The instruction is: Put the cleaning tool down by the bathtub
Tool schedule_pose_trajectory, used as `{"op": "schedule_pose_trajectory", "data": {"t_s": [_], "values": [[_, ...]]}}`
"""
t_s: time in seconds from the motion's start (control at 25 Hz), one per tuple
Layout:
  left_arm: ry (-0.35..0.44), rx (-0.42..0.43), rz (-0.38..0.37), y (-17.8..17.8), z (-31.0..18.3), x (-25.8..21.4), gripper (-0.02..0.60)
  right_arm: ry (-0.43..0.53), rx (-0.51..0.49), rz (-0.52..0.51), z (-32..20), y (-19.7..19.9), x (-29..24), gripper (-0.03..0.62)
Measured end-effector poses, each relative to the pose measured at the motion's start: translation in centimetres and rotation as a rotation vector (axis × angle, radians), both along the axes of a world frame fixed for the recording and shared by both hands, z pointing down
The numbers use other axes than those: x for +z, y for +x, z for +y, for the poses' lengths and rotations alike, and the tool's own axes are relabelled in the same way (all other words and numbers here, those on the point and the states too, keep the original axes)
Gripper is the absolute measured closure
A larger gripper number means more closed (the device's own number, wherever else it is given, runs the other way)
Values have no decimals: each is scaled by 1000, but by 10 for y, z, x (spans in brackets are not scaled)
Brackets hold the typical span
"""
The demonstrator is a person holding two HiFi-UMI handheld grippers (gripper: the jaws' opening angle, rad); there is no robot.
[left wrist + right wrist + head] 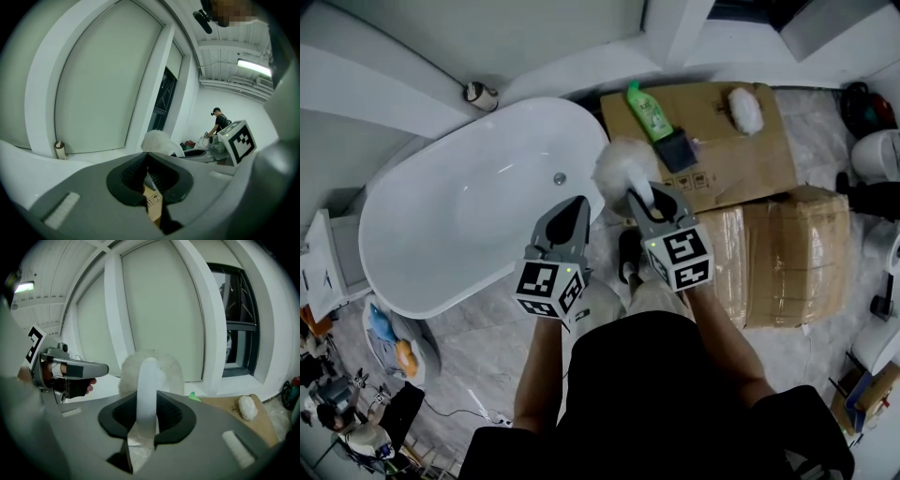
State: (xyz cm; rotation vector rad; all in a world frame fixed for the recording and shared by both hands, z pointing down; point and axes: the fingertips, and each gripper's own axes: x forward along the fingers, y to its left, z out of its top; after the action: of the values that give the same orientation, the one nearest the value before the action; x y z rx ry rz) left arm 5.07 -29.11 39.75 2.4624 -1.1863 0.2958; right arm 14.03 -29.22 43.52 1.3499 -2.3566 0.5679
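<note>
The cleaning tool has a fluffy white head (623, 167) on a pale handle (146, 394). My right gripper (649, 195) is shut on that handle, and the head sticks out past the fingertips, over the right end of the white bathtub (431, 216). In the right gripper view the handle stands upright between the dark pads (166, 416), with the head (161, 369) behind it. My left gripper (578, 202) hovers beside it over the tub's right rim; its jaws meet with nothing between them. The left gripper view shows the fluffy head (157, 140) just beyond its tips (147, 157).
Two cardboard boxes (731, 159) (787, 253) stand right of the tub; a green bottle (649, 111), a dark brush (677, 150) and a white fluffy pad (746, 109) lie on the far one. A small roll (480, 94) sits on the ledge behind the tub. My shoe (628, 253) is on the marble floor.
</note>
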Motion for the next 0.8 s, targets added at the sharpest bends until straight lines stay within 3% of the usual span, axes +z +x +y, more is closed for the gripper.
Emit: {"op": "schedule_pose_trajectory", "data": {"t_s": [0.8], "values": [[-106,-6,-1,11,-1,79,583,-156,-55,60,10,15,112,502]]}}
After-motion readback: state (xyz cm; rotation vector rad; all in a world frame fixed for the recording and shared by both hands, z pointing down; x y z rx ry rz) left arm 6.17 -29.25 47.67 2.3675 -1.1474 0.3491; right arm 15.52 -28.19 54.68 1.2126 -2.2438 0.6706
